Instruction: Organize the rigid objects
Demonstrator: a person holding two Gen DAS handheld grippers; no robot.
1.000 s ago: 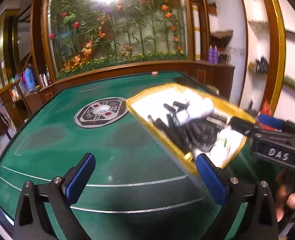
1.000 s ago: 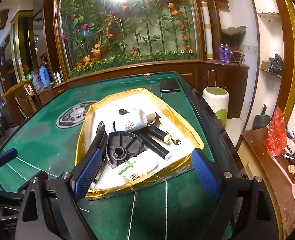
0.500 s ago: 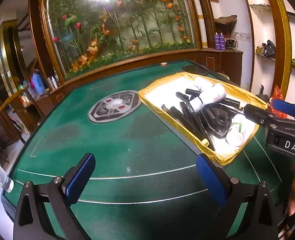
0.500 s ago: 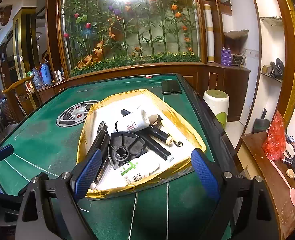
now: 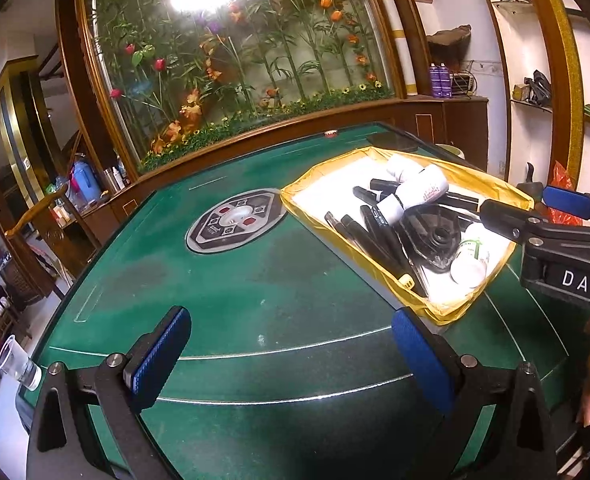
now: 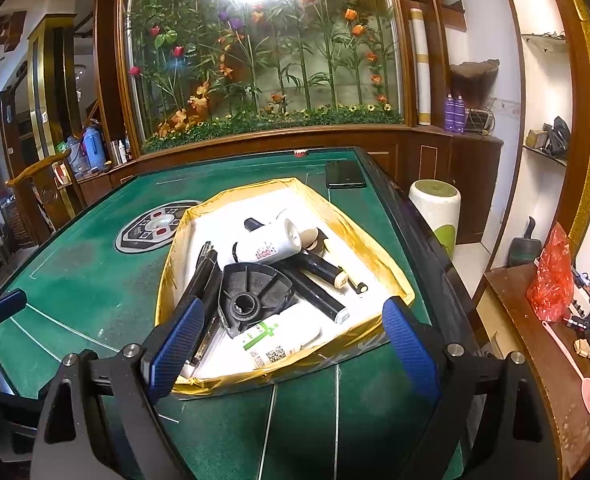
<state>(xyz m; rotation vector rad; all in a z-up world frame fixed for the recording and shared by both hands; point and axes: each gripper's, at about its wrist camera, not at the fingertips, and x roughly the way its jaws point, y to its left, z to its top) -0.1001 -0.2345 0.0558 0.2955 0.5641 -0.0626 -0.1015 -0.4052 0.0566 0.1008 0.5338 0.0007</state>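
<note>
Lying beyond the right gripper (image 6: 289, 342) jaws: tray (image 6: 371, 258)

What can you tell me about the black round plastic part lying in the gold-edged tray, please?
The black round plastic part is a ribbed, dish-like disc with a raised central hub and a round bore. It looks like hard moulded plastic with spokes running out to the rim. It lies tilted in the near half of the gold-edged tray, propped on other items. A white bottle with a green cross lies against its near edge, and black tubes lie along its left.
</note>
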